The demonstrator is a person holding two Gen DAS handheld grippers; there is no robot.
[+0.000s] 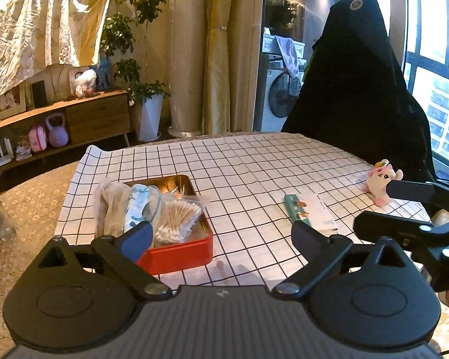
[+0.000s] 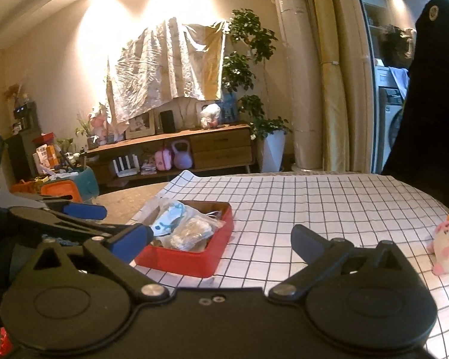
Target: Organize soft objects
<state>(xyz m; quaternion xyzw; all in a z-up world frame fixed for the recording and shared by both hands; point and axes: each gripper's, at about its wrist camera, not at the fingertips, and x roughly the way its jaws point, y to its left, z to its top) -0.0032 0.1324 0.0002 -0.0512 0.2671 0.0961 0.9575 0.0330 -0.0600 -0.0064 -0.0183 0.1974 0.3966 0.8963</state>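
On the table lies a white cloth with a black grid, and near its left edge stands a red tin box with a golden inside. The box holds a bag of cotton swabs, a light blue face mask and a crumpled clear plastic bag; they fill its front part, and the far corner is bare. The left gripper has its fingers spread wide and nothing is between them; its left fingertip is in front of the near left corner of the box, but I cannot tell if it touches. The right gripper is also spread wide and empty, above the cloth, with the box behind its left finger. In the left wrist view the right gripper comes in from the right edge. A small white and pink plush toy sits on the cloth near the right edge, well apart from the box. Between the box and the toy lies a flat green and white packet. Behind the table stands a chair under a black cover.
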